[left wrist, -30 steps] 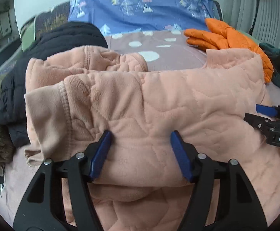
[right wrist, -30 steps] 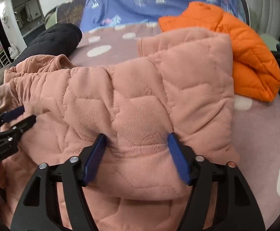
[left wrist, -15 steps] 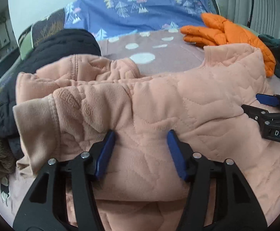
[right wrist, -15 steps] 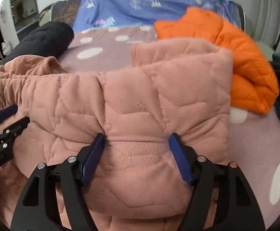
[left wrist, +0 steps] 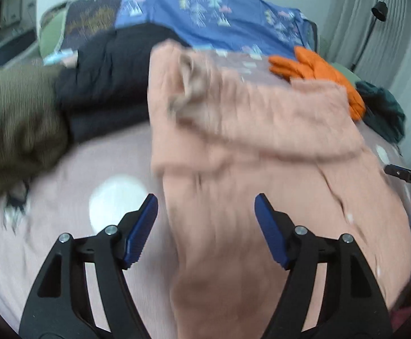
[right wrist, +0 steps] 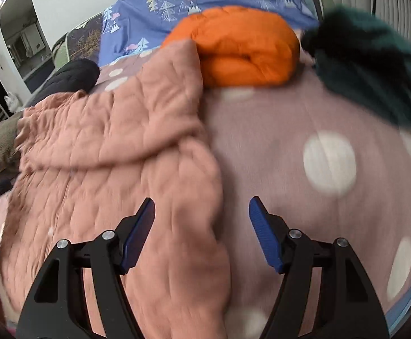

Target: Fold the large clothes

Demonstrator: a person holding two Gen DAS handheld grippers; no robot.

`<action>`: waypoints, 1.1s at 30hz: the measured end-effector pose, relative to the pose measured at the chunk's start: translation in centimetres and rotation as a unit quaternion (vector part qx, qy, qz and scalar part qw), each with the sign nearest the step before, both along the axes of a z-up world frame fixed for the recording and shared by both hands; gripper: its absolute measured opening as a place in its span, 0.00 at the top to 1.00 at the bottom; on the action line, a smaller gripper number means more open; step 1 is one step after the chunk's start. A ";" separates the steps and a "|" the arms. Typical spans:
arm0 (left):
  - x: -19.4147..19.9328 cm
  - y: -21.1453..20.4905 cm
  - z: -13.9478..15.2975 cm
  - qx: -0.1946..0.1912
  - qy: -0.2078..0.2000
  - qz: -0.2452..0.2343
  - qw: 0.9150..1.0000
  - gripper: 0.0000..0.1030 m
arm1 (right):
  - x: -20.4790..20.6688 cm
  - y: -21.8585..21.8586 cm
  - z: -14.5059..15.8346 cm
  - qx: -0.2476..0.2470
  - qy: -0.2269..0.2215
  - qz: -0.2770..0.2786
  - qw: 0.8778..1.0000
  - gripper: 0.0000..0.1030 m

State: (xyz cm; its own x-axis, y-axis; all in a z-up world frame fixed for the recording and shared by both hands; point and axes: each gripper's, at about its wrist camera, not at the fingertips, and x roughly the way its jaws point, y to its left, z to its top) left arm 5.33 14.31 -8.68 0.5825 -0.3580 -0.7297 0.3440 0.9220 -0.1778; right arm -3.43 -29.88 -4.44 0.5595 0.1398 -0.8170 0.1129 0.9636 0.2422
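Pink fleece jacket (left wrist: 261, 147): folded, lying on dotted pink blanket (right wrist: 304, 169); far edge touching orange jacket (right wrist: 242, 50).
Left margin: bare blanket up to black garment (left wrist: 106, 84) and olive garment (left wrist: 13, 118).
Right margin: bare blanket; dark green garment (right wrist: 374, 79) at far right.
Left gripper (left wrist: 206, 226): jaws just widened, open, straddling jacket's left edge; pads not pressing.
Right gripper (right wrist: 202, 226): open over jacket's right edge; nothing gripped.

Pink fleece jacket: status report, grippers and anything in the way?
Left gripper open, jaws just widened; right gripper open. Pink fleece jacket folded on the bed, unheld. Orange jacket touches its far edge.
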 end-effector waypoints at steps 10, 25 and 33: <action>-6.7 1.0 -2.9 0.023 0.014 -0.042 0.999 0.24 | -7.3 1.4 -1.7 0.074 0.011 0.022 0.997 0.26; -16.6 3.2 -4.6 -0.039 0.032 -0.109 0.993 0.26 | -16.4 3.3 -1.1 0.098 -0.026 0.070 0.992 0.38; -17.1 4.4 0.1 -0.100 -0.005 -0.083 0.992 0.89 | -16.8 1.4 4.1 0.178 -0.101 0.054 0.977 0.90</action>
